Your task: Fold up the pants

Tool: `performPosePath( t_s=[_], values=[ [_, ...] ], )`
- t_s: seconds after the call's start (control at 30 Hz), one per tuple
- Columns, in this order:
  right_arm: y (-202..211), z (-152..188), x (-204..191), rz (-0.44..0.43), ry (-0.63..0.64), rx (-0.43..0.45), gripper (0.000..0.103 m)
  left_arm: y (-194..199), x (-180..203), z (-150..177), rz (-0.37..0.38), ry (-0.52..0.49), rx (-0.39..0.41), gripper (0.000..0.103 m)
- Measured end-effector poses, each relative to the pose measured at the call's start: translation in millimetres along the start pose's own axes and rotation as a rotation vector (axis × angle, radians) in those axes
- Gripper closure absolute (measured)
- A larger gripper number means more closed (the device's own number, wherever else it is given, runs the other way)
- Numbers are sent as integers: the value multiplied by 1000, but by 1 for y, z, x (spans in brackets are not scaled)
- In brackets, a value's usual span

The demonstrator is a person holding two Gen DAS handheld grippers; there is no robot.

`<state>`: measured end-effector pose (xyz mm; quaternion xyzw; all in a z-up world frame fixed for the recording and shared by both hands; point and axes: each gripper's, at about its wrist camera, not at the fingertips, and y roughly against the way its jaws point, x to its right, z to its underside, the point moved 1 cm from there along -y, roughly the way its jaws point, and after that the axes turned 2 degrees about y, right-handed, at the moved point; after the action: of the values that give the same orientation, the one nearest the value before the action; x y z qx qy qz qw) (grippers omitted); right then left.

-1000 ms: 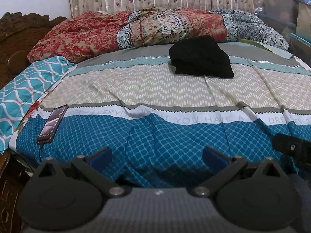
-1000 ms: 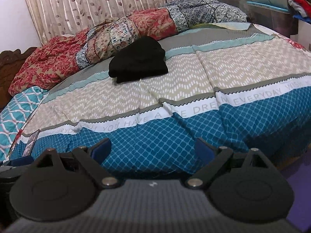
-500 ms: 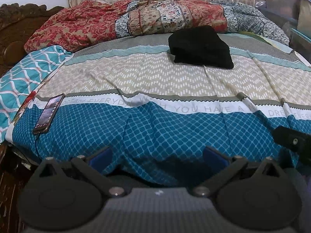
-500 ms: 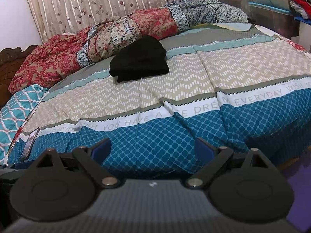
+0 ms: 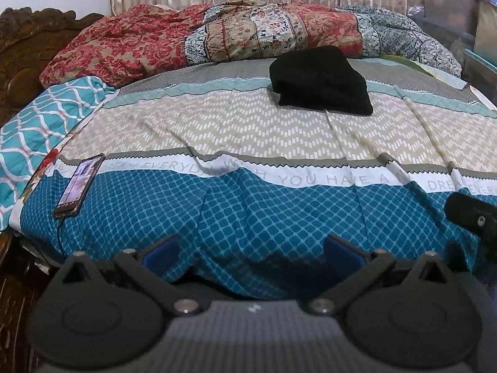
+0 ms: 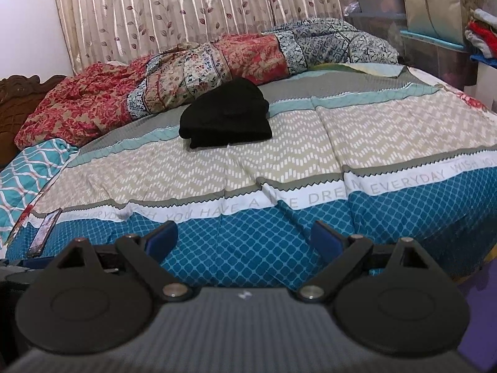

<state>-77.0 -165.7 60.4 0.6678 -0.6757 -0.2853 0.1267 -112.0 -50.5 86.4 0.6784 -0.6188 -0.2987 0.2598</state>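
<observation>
Left wrist view is showing the black pants (image 5: 321, 82) lying folded in a compact stack on the far part of the bed, on the grey and beige bands of the bedspread (image 5: 248, 130), just in front of the red patterned quilt (image 5: 198, 37). Right wrist view is giving the same: pants (image 6: 225, 115) sitting as a neat bundle, well apart from both tools. Left gripper (image 5: 251, 253) is hovering over the blue band at the near edge, jaws spread wide, nothing between the blue pads. Right gripper (image 6: 243, 239) is likewise standing released and empty above the near edge; its dark body is poking into the left view at the right side. A phone (image 5: 79, 186) is lying on the near left corner of the bedspread, cable trailing off the edge. Curtain (image 6: 192, 15) is hanging behind the bed, storage bins (image 6: 435, 31) are stacked at the far right.

Judging by the stack, folding is looking finished or close to it; both tools are sitting back from the garment. If another fold or a tidy-up is wanted, the next move is calling for a long reach forward across the bed, with the jaws staying apart until they are at the bundle's edge.
</observation>
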Motion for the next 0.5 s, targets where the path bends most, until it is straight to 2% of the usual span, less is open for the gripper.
performPosePath(
  t_s=[0.5],
  values=[
    [-2,2,0,5,-24,-15,9,-4,5,1,-32,-26,-27,0]
  ],
)
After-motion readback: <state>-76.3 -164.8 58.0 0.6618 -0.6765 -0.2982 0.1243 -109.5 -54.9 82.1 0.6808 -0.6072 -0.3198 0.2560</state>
